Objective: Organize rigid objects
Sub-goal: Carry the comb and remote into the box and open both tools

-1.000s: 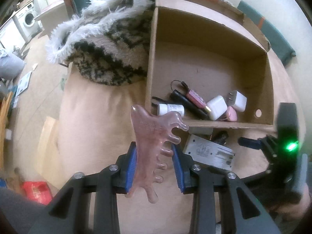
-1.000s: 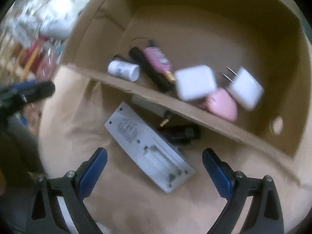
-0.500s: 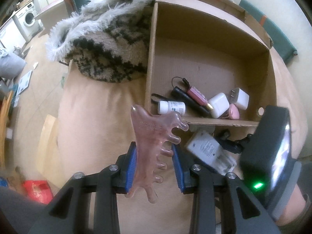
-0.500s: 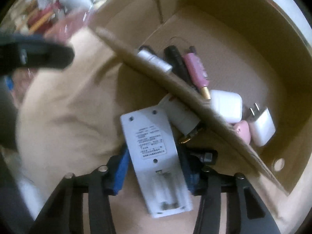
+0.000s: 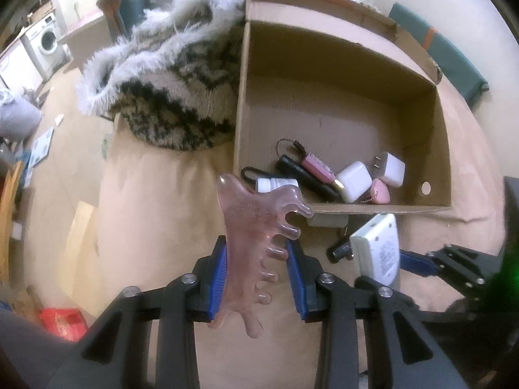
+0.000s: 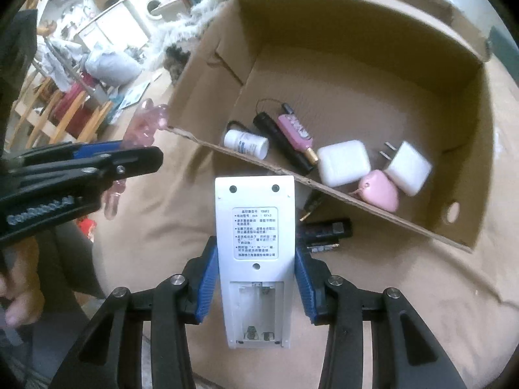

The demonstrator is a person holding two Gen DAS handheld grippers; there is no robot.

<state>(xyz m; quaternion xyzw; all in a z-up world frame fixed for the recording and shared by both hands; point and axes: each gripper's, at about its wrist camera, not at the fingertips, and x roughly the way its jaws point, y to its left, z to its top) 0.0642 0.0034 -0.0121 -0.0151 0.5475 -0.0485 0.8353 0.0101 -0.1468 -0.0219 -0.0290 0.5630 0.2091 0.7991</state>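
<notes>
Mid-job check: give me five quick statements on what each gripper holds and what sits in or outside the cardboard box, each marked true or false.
1. The left gripper clamps a pink comb-shaped massage tool. True.
2. The right gripper, its jaws closing, pinches a white remote control with its battery bay uncovered. True.
3. The cardboard box is empty. False: chargers, a pill bottle and other small items lie inside.
4. The white pill bottle lies outside the box. False: it is inside, by the front wall.
5. A black cylindrical item lies outside the box on the cloth. True.

A lived-in home — washing machine by the wall, fluffy blanket, wooden chairs.
</notes>
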